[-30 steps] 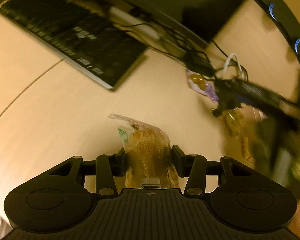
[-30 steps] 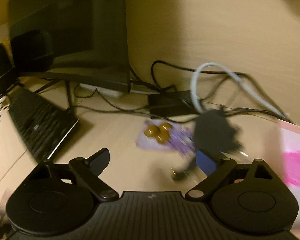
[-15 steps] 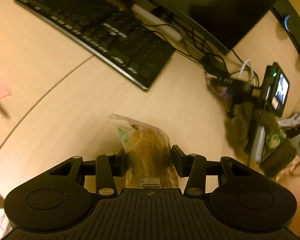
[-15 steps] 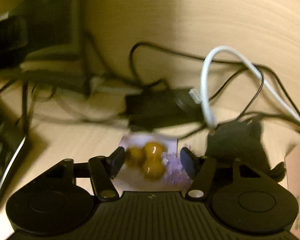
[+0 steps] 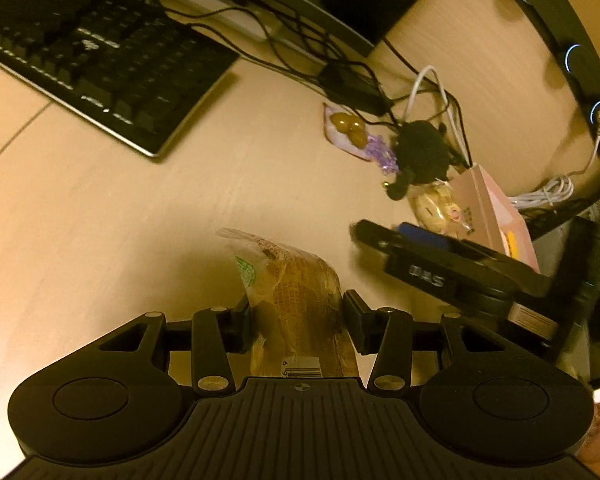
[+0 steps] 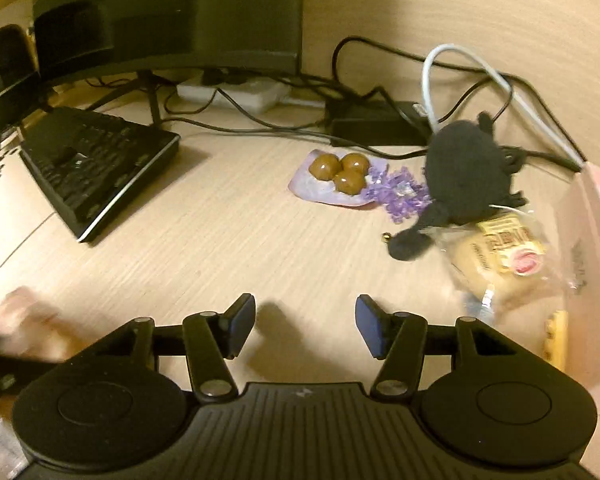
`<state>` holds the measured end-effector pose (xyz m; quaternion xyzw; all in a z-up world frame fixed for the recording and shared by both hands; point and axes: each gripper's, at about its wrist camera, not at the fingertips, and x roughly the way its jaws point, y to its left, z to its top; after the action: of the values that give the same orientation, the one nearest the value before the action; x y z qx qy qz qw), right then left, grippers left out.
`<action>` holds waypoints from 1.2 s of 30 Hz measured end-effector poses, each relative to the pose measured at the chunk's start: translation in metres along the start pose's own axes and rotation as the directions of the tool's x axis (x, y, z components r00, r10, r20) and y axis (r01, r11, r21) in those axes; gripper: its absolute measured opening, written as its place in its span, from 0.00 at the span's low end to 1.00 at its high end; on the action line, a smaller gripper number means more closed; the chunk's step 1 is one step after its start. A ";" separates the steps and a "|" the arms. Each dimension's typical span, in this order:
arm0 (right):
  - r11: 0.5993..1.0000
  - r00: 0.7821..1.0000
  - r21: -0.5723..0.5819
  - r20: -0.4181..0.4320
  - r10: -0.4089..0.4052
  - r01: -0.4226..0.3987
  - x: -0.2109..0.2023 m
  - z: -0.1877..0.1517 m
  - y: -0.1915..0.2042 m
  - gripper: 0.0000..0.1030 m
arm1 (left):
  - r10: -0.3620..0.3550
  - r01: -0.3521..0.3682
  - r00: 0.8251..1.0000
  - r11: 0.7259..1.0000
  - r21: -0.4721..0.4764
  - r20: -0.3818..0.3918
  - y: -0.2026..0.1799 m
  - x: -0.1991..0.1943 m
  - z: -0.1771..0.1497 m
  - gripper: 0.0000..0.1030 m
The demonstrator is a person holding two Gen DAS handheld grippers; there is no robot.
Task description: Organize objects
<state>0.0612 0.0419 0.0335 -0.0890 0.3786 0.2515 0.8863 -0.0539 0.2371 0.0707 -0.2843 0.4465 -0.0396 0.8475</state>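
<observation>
Wooden desk [image 6: 228,240]: left claw [image 5: 296,320] clamps bread bag [image 5: 300,292]; right claw [image 6: 305,326] closing, empty.

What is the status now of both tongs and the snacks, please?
Left tongs shut on bread bag. Right tongs closing, nothing between them. Chocolate packet on desk ahead, path clear.

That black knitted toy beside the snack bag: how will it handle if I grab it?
Probably soft and light: the black knitted toy looks yarn-stuffed, so pads should sink in. Its dangling limb likely flops. It touches the snack bag, which may drag along.
</observation>
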 end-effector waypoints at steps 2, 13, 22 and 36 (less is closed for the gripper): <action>0.999 0.999 0.002 0.037 -0.032 0.032 -0.009 0.013 -0.006 0.65 | -0.005 0.005 1.000 1.000 0.003 -0.001 -0.003 0.002 0.000 0.48; 0.945 0.945 0.046 0.014 -0.326 0.325 0.072 0.114 -0.069 1.00 | 0.006 -0.006 0.999 1.000 -0.010 0.043 0.003 -0.021 -0.001 0.48; 0.948 0.947 0.084 -0.123 -0.296 0.307 0.113 0.105 -0.082 0.62 | 0.081 -0.075 0.995 0.994 -0.085 0.064 0.025 -0.043 -0.007 0.48; 0.990 0.991 -0.063 -0.030 -0.129 0.127 0.000 0.040 -0.029 0.60 | -0.022 0.022 1.000 0.999 0.028 -0.019 -0.030 -0.006 -0.021 0.48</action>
<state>0.1011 0.0305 0.0604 -0.1443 0.3795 0.2040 0.8908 -0.0680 0.2049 0.0814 -0.2770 0.4509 -0.0578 0.8466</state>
